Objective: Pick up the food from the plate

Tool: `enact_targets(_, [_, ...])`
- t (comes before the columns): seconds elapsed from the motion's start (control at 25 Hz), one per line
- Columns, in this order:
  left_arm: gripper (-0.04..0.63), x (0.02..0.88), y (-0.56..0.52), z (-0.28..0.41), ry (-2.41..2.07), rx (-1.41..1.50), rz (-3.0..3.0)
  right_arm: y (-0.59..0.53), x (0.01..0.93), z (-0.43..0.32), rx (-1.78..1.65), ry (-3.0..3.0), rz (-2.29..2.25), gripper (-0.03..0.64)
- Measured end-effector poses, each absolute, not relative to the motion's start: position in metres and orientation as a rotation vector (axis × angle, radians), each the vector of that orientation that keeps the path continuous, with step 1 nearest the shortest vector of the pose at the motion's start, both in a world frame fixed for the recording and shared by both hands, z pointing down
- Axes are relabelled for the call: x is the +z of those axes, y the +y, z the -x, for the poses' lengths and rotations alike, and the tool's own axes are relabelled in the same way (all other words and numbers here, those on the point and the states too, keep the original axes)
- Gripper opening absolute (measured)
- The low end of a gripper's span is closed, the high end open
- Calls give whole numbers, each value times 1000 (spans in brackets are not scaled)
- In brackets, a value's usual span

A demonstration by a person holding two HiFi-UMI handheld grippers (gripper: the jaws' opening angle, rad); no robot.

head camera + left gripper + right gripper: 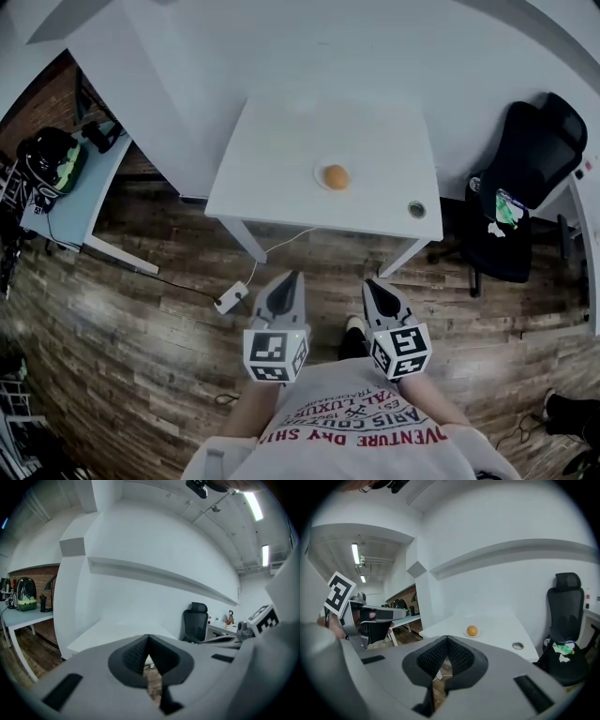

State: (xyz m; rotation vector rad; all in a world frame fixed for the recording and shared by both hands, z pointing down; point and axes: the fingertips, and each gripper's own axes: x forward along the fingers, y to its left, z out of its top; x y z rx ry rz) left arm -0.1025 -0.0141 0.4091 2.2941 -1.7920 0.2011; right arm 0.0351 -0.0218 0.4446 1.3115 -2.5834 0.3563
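A round, orange piece of food (336,176) sits centred on a small white plate (321,181), which lies flat on the white table (281,150), slightly right of its middle.

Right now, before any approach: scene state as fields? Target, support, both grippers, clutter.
target: round orange food on small white plate
support: white table, plate near its middle
left gripper: shut, empty, over the floor short of the table
right gripper: shut, empty, also short of the table
clutter: grommet hole near the table's front right corner; black office chair beside the table
task: pick not begun
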Motion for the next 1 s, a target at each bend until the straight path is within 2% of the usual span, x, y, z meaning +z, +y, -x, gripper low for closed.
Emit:
enact_targets(0.44, [5, 420, -158, 45, -1887, 230, -2167, -181, 443, -83, 364, -2640, -1120, 11])
enact_targets(1.0, [5, 448, -234, 37, -1860, 317, -2095, -258, 466, -95, 453, -2585, -1113, 11])
